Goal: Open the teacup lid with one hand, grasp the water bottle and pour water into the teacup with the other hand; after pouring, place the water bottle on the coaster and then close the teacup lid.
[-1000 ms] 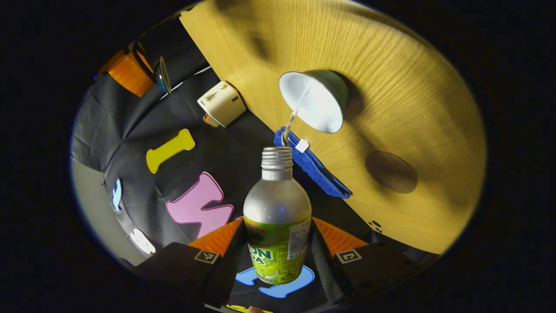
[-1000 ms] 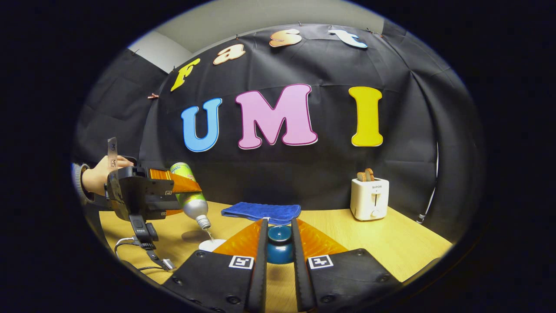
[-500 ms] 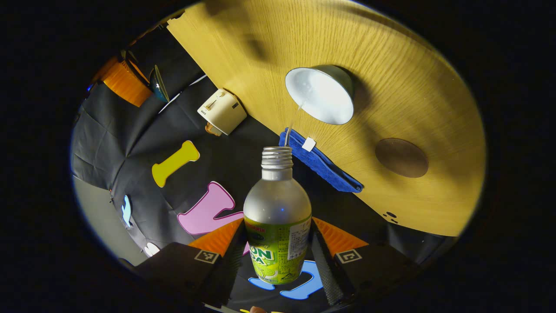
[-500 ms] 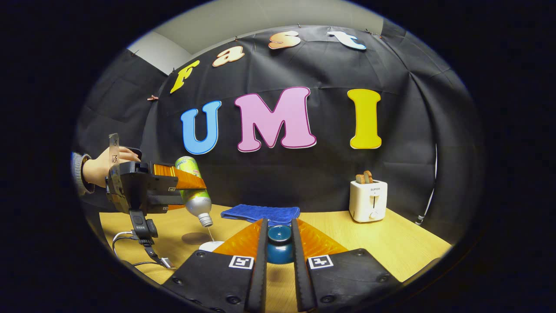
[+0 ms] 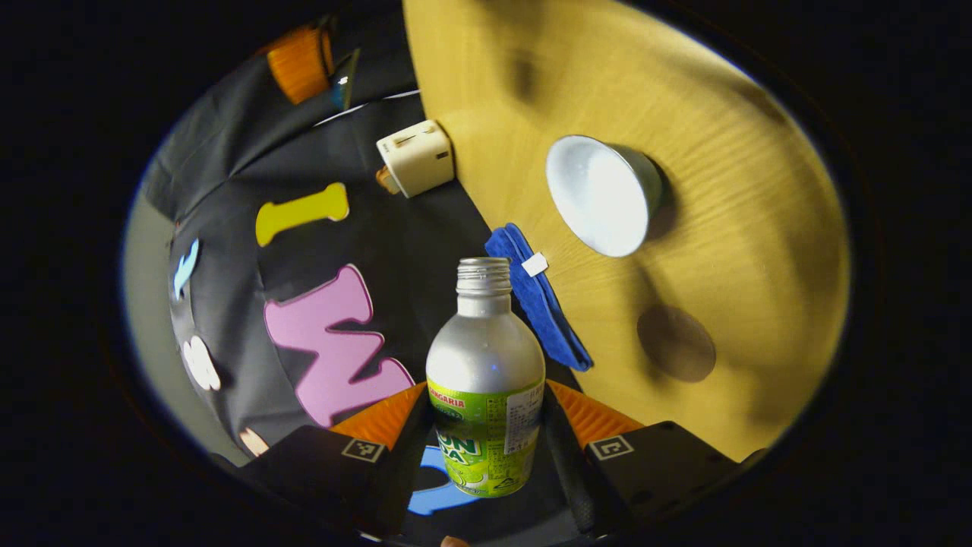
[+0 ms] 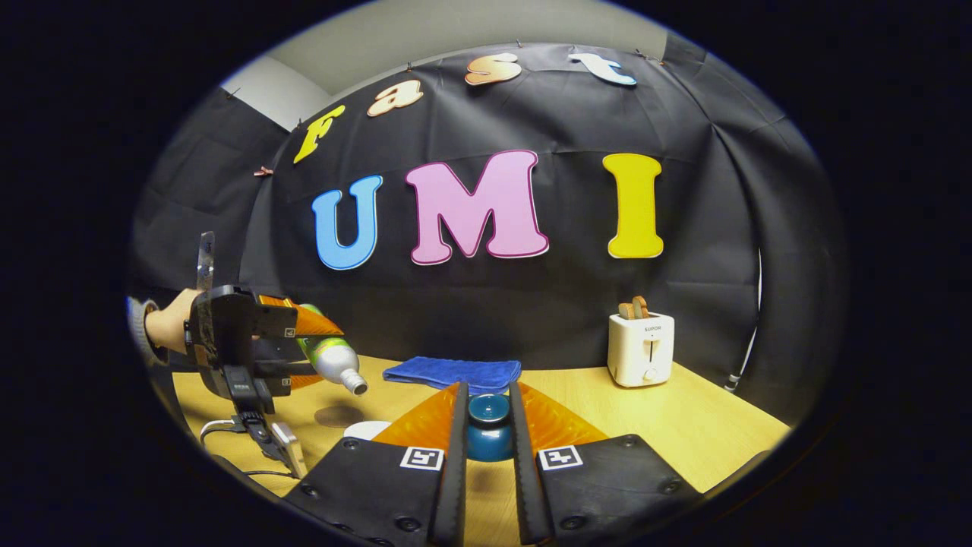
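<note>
My left gripper point(image 5: 486, 399) is shut on the silver water bottle with a green label point(image 5: 486, 380), whose open neck points forward. No water runs from it. The teacup point(image 5: 604, 194), white inside, stands uncovered on the wooden table, with the round brown coaster point(image 5: 676, 343) beside it. In the right gripper view, my right gripper point(image 6: 486, 395) is shut on the dark blue teacup lid point(image 6: 488, 437) above the table. There the left gripper point(image 6: 313, 338) holds the bottle point(image 6: 334, 361) nearly level, above the coaster point(image 6: 338, 415) and left of the cup's rim point(image 6: 364, 429).
A folded blue cloth point(image 6: 453, 372) lies at the table's back edge. A white toaster point(image 6: 642, 349) stands at the back right. A person's hand point(image 6: 167, 327) holds the left gripper, and a cable point(image 6: 228, 425) trails on the table below it.
The stream of water into the teacup has stopped. The left gripper has tipped the bottle back up toward level and drawn it away from the cup. The right gripper holds still.
</note>
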Motion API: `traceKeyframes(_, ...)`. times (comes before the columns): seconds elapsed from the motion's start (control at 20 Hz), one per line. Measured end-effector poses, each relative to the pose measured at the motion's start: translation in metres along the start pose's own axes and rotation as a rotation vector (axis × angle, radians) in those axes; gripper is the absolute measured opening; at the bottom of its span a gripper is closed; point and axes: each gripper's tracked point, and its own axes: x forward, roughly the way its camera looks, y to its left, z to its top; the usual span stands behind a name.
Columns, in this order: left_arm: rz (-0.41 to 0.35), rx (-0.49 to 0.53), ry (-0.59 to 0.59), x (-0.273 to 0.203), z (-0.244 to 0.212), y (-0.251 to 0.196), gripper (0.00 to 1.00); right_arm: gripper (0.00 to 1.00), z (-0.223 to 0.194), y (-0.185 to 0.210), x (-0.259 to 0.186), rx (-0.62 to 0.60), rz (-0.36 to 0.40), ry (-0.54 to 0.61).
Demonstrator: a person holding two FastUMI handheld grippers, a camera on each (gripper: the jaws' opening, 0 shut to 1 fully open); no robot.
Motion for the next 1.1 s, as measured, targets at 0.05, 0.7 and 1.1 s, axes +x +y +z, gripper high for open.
traceKeyframes(0.05,-0.019,-0.118,0.001,-0.001,0.003,-0.009,0.82,0.31,0.000,0.001,0.001,-0.001,0.003,0.001)
traceKeyframes(0.7,0.001,-1.541,-0.270,-0.014,0.026,-0.008,0.81,0.31,-0.013,0.018,0.006,-0.044,0.018,0.014)
traceKeyframes(1.1,0.051,-1.807,-0.241,-0.015,0.022,-0.016,0.80,0.31,-0.018,0.027,0.007,-0.071,0.029,0.022)
